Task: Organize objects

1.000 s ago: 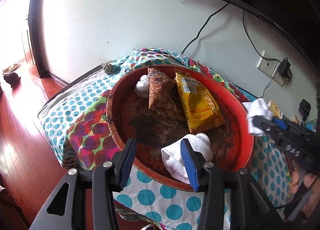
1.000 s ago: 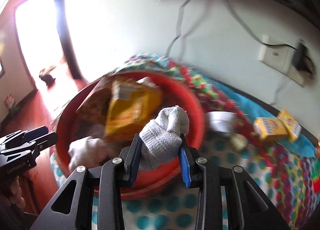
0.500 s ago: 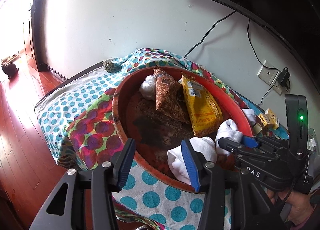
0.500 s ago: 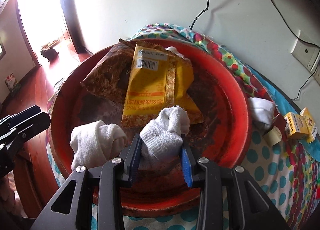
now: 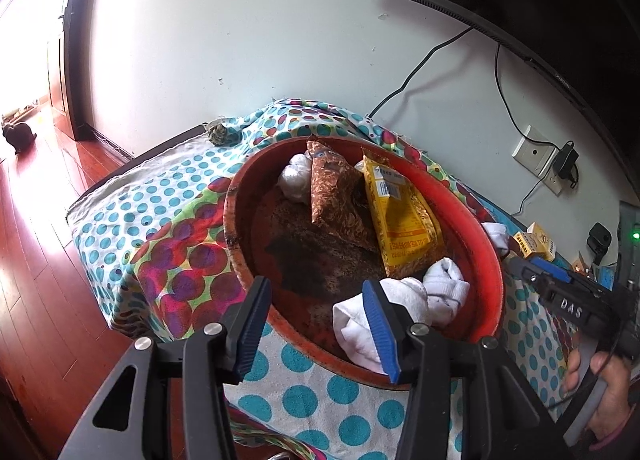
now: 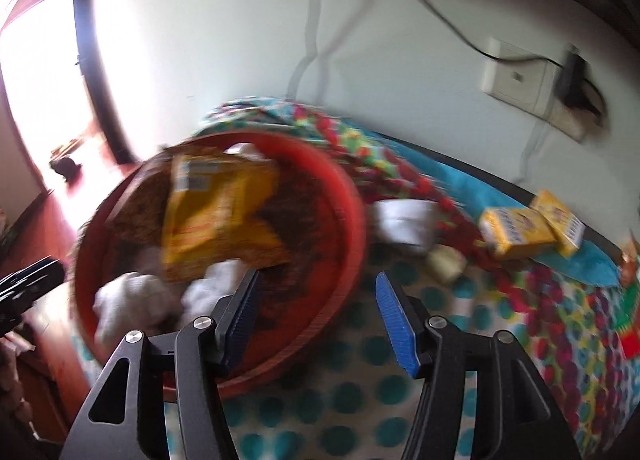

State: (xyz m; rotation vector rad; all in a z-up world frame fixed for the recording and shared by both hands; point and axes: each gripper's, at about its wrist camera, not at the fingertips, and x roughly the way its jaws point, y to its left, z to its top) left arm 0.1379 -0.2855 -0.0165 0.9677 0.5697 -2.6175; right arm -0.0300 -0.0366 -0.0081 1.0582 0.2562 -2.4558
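A red basin (image 5: 486, 260) on the dotted cloth holds a brown packet (image 5: 332, 195), a yellow packet (image 5: 400, 219), a white sock (image 5: 294, 181) at its far side and two rolled white socks (image 5: 360, 324) (image 5: 446, 288) at its near rim. My left gripper (image 5: 318, 326) hangs open over the near rim, and one pad covers part of the nearer sock. In the blurred right wrist view, my right gripper (image 6: 318, 316) is over the basin's right rim (image 6: 352, 244). Its jaws are opening with nothing between them. Another white sock (image 6: 404, 223) lies on the cloth outside the basin.
Two yellow boxes (image 6: 516, 232) (image 6: 558, 219) and a small cream object (image 6: 444, 264) lie on the cloth right of the basin. A wall socket with a plug (image 5: 536, 153) and a dark screen are behind. The table edge drops to a wooden floor (image 5: 36, 260) on the left.
My right gripper let go of the rolled sock, which now lies in the basin beside the other sock. It then drew back to the right with its jaws wider. The left gripper barely moved.
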